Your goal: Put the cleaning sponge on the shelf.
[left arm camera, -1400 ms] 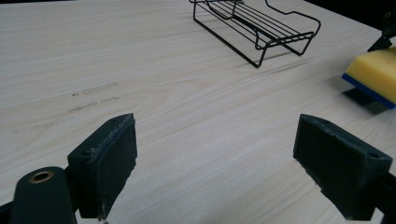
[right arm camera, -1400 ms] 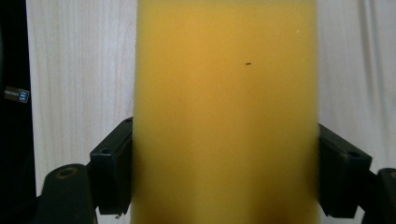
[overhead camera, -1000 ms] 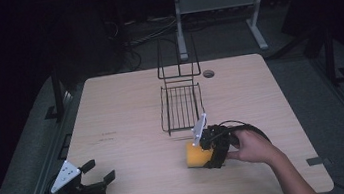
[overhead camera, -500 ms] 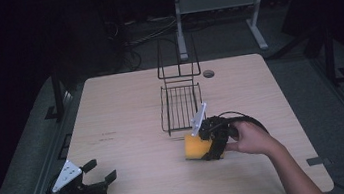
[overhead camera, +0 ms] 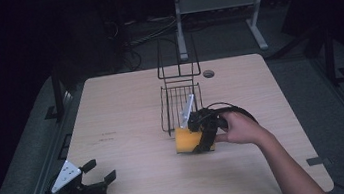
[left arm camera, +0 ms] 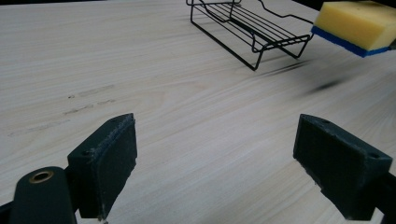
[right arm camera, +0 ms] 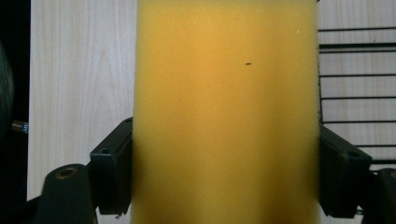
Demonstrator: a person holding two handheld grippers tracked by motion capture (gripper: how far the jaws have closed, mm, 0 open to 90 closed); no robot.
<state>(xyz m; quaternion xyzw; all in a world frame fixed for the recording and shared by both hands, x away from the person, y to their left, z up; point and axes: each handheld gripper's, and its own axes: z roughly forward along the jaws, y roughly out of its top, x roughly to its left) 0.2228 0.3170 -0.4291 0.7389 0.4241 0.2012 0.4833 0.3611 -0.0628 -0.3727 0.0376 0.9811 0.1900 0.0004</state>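
Observation:
A yellow sponge [overhead camera: 186,140] with a blue underside hangs just above the table, and my right gripper [overhead camera: 196,136] is shut on it. Up close in the right gripper view, the sponge [right arm camera: 226,107] spans the gap between both pads. The sponge [left arm camera: 357,24] floats off the wood at the upper right of the left gripper view. A black wire rack [overhead camera: 179,103] lies just beyond it, its tall back [overhead camera: 177,58] standing upright. My left gripper [overhead camera: 100,172] is open at the table's near left corner, with nothing between its pads [left arm camera: 112,158].
The light wooden table [overhead camera: 120,104] has a round cable hole [overhead camera: 209,74] at the back right. Faint marks [left arm camera: 88,100] stain the wood at the left. Metal stand legs [overhead camera: 257,30] and cables lie on the dark floor behind the table.
My right gripper has carried the sponge slightly left and back toward the rack's front edge. The left gripper has barely moved.

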